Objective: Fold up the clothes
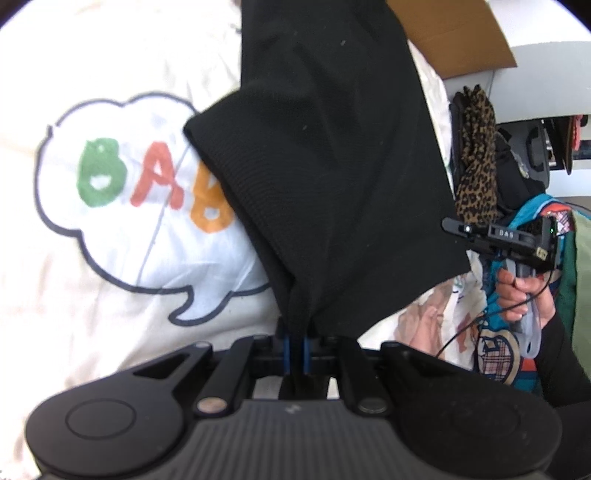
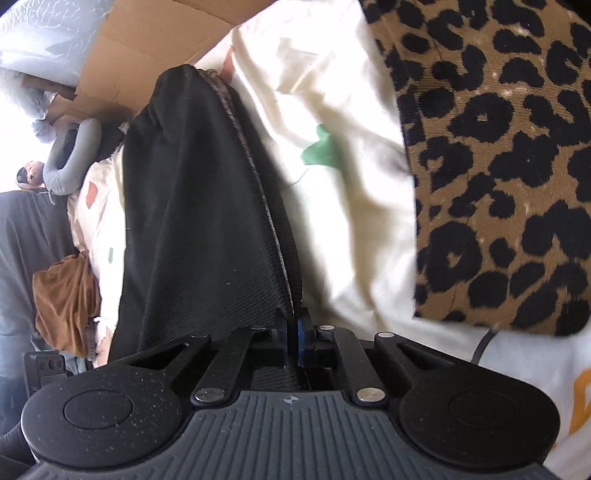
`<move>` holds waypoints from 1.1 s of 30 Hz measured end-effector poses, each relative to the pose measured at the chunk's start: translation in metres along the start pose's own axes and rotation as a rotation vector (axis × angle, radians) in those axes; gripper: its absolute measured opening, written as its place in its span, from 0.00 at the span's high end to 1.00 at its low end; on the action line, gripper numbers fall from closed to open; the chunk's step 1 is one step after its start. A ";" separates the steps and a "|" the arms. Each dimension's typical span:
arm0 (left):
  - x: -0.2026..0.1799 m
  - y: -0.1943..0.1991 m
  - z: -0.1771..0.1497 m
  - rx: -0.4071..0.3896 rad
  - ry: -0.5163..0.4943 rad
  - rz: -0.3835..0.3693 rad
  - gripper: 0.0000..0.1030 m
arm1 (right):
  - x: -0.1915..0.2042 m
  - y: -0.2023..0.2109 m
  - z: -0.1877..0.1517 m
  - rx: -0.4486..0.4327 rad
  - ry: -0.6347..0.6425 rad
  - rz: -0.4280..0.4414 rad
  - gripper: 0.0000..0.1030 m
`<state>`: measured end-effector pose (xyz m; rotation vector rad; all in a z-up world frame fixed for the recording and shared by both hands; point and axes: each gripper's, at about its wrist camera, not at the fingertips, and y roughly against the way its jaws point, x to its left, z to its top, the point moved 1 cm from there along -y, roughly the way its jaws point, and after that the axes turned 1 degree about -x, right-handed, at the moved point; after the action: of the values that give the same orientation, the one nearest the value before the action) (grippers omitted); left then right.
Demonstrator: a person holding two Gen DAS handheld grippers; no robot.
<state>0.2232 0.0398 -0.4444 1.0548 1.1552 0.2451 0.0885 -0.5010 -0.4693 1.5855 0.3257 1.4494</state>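
Gripping: left hand-held gripper (image 1: 296, 341) has its blue pads pressed together on a bunched edge of the black garment (image 1: 332, 166); cloth fans out ahead of the fingers.
Right hand-held gripper (image 2: 294, 330): jaws pinched on a seamed edge of the same black garment (image 2: 192, 221), which runs forward and to the left of the fingers.
Garment position: lifted between the two tools, hanging over the cream printed sheet (image 1: 92, 74); its ribbed hem lies ahead-left of the left tool, over the orange letter of the speech-bubble print (image 1: 122, 184).
Far edge: seen from the left wrist, the garment's right corner reaches the tip of the right hand-held gripper (image 1: 452, 224), held in a hand (image 1: 524, 295) with a dark sleeve.
Right of right tool: leopard-print cloth (image 2: 498, 147) fills the upper right, its lower edge just ahead-right of the fingers, over the cream printed sheet (image 2: 351, 184).
Left of right tool: brown cloth (image 2: 66, 299) bunched near the sheet's edge; grey curved handle (image 2: 70, 158) further ahead.
Beyond: cardboard box (image 1: 454, 33) ahead-right of the left tool.
Open room: bare sheet ahead-left of the left tool; a clear strip of sheet between black garment and leopard cloth ahead of the right tool.
Clutter: colourful clothes pile (image 1: 517, 350) beside the hand.
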 end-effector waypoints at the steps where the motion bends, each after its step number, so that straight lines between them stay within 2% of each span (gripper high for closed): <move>1: -0.001 0.007 0.001 -0.008 -0.004 0.003 0.94 | 0.004 0.002 -0.002 0.000 0.002 0.007 0.98; 11: -0.003 0.083 0.005 -0.092 -0.037 0.061 0.94 | 0.051 0.018 -0.019 0.034 0.039 0.096 0.98; 22: 0.009 0.141 0.005 -0.165 -0.057 0.136 0.94 | 0.097 0.003 -0.043 0.145 0.114 0.178 0.98; 26: 0.025 0.134 0.000 -0.167 -0.019 0.162 0.94 | 0.097 -0.004 -0.051 0.169 0.125 0.152 0.98; 33: 0.047 0.083 -0.013 -0.089 0.032 0.146 0.94 | 0.090 -0.013 -0.064 0.201 0.136 0.090 0.99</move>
<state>0.2606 0.1214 -0.4093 1.0607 1.0865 0.4263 0.0606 -0.4004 -0.4297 1.6815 0.4985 1.6405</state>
